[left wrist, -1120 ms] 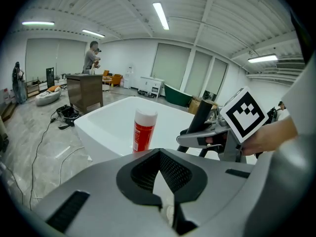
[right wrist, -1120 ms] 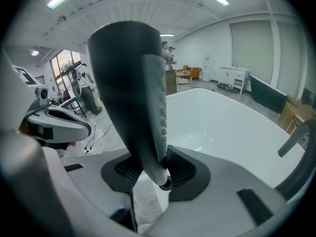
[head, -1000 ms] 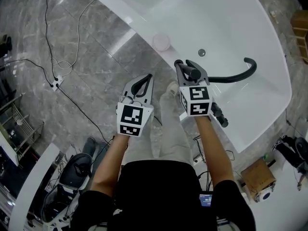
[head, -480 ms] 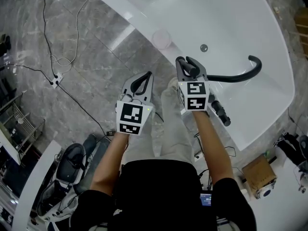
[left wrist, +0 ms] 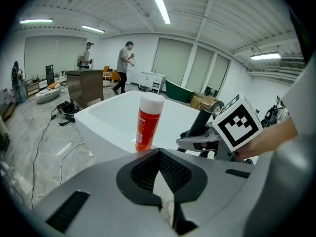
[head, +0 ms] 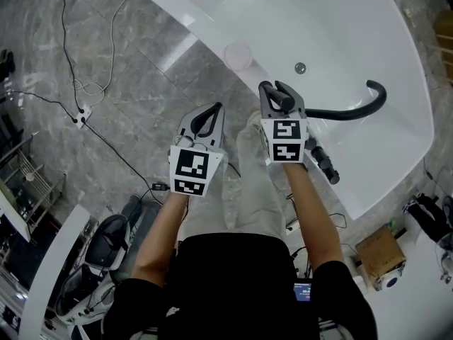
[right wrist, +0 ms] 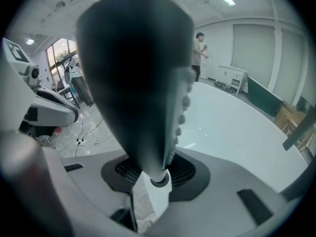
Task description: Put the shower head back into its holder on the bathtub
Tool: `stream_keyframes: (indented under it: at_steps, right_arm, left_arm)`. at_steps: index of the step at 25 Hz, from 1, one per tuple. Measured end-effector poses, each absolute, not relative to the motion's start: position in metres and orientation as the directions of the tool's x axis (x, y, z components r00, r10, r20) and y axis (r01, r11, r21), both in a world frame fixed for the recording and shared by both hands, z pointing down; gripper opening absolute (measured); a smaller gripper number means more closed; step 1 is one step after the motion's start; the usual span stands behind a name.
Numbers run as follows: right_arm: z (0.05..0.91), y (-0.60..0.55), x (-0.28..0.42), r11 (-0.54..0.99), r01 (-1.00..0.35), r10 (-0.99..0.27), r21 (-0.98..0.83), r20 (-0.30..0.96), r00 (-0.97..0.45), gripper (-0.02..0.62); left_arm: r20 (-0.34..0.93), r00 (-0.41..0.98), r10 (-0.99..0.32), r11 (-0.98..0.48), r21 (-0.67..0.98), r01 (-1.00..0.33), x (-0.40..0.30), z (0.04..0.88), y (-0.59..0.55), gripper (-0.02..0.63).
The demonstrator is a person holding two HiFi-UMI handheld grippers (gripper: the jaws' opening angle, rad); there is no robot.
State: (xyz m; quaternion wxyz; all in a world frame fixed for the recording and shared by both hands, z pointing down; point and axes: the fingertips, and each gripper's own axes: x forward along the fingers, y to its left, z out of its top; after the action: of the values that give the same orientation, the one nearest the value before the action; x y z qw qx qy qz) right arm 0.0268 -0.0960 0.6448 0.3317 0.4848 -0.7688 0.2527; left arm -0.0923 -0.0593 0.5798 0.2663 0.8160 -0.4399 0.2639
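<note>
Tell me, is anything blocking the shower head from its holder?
Nothing visible does. The right hand-held gripper holds the shower head at the bathtub rim; the can stands apart, farther along it. I cannot make out the holder.

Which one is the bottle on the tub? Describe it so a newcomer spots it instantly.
Find the white bathtub, then follow the rim nearest the person. A lone bottle stands upright there. Its orange-red body and white cap set it apart from the black shower head gripped in the right tool.
</note>
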Motion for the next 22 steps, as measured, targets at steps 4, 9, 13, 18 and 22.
stream_keyframes:
  at_steps: [4,9,13,18,22]
  right_arm:
    - [0.644,-0.097,0.026,0.405,-0.912,-0.574,-0.059,0.761,-0.304,0.143]
    - [0.649,-0.094,0.03,0.406,-0.912,-0.556,-0.062,0.775,-0.3,0.144]
    - [0.655,-0.092,0.033,0.403,-0.913,-0.548,-0.069,0.781,-0.301,0.144]
    - [0.658,-0.092,0.032,0.395,-0.916,-0.551,-0.07,0.78,-0.297,0.144]
    - [0.655,-0.096,0.027,0.403,-0.912,-0.554,-0.078,0.773,-0.311,0.144]
  left_arm:
    - [0.66,0.476,-0.58,-0.464,0.212,-0.86,-0.096,0.578,-0.063,0.014]
    - [0.662,0.476,-0.579,-0.461,0.215,-0.861,-0.092,0.58,-0.062,0.014]
    - [0.666,0.475,-0.575,-0.461,0.215,-0.861,-0.091,0.583,-0.061,0.014]
    - [0.671,0.468,-0.575,-0.454,0.214,-0.865,-0.095,0.584,-0.06,0.014]
    - [0.675,0.466,-0.572,-0.454,0.212,-0.865,-0.095,0.586,-0.06,0.014]
